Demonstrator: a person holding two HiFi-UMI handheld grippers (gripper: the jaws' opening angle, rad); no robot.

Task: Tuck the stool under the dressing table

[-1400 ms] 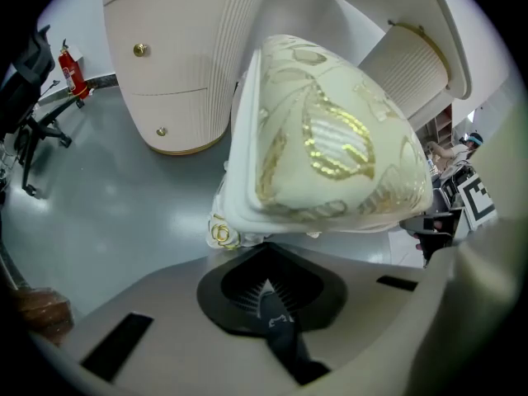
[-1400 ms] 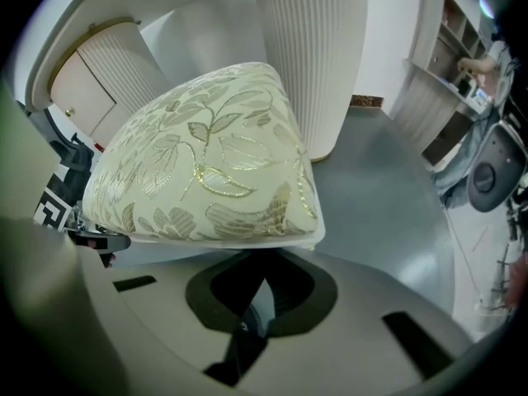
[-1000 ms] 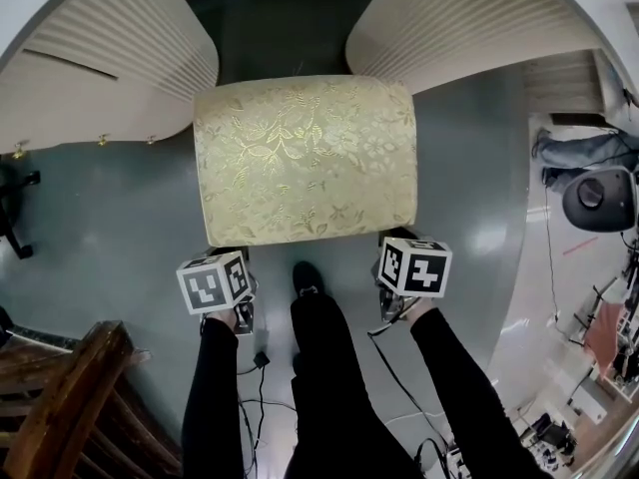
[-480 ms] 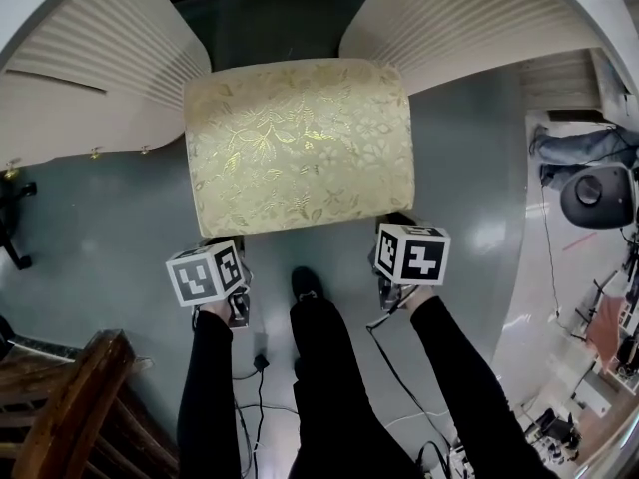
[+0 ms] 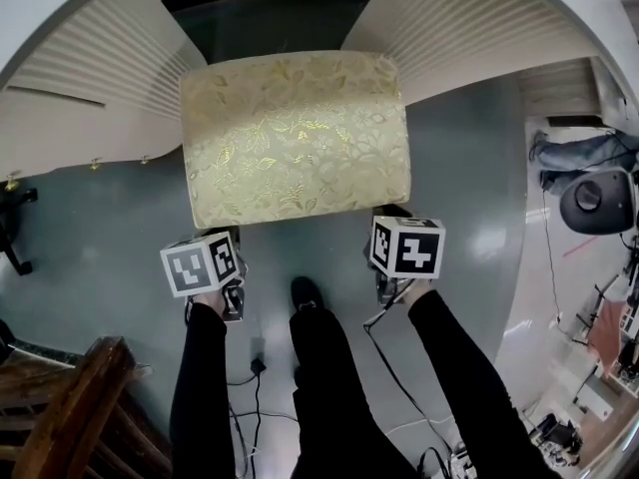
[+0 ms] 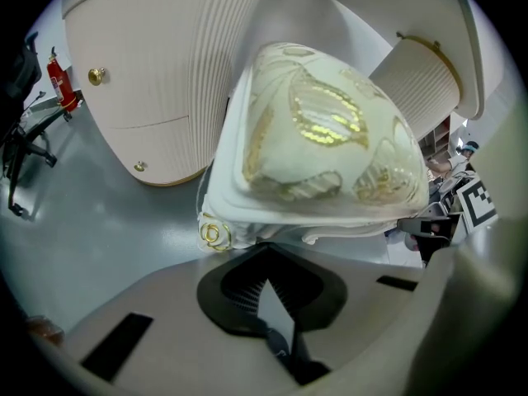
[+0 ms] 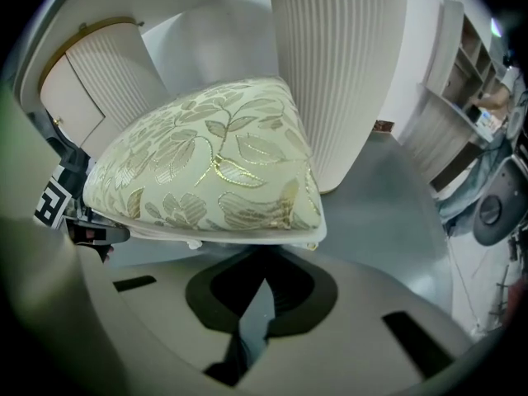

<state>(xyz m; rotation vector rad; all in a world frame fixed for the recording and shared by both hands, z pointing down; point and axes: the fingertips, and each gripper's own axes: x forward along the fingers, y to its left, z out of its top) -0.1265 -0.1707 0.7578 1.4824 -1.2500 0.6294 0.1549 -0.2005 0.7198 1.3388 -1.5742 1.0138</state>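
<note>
brocade stool [image 5: 295, 138] — left gripper [image 6: 271, 299], right gripper [image 7: 257, 299] at near corners, jaws nearly closed, empty

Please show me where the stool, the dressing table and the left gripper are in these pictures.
stool [image 5: 295, 133], head view, middle of the gold-patterned seat cushion.
dressing table [image 5: 469, 28], head view, ribbed front of one pedestal.
left gripper [image 6: 266, 261], left gripper view, between its jaw tips, below the seat edge.

Head view steeply overhead; gripper views low, close, sharing the stool [image 5: 295, 133].
</note>
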